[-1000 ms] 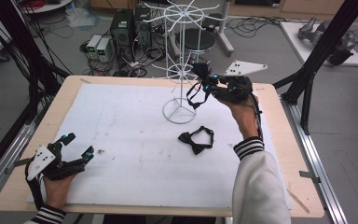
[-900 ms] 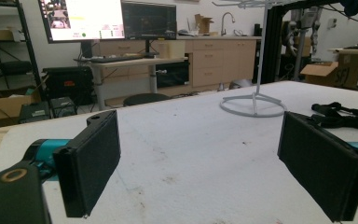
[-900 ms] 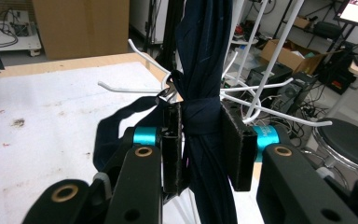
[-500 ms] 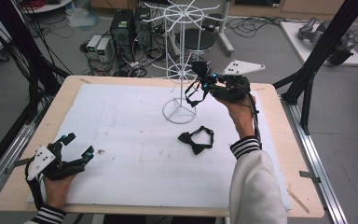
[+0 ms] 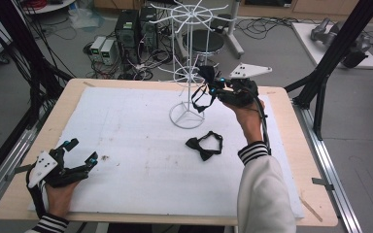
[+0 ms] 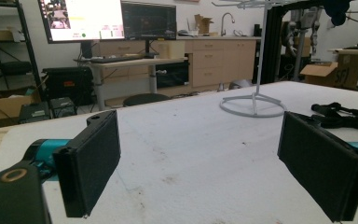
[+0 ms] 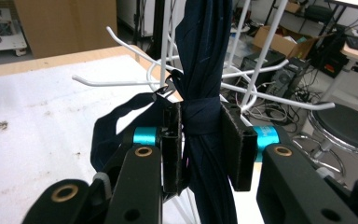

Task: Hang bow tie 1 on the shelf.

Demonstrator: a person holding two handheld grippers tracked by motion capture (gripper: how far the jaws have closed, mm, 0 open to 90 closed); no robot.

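On the table (image 5: 126, 121), a second bow tie (image 5: 204, 145) lies just right of the rack's (image 5: 187, 116) base.

1. A white wire rack (image 5: 190, 63) stands at the upper centre of the high view; its hooks crowd the right gripper (image 5: 212, 83), which grips a dark bow tie (image 7: 204, 116).
2. A second bow tie (image 5: 204, 145) lies at centre right, near the rack's ring base.
3. The white mat (image 5: 126, 145) is open across the left and lower centre, in front of the wide-open left gripper (image 5: 80, 153).
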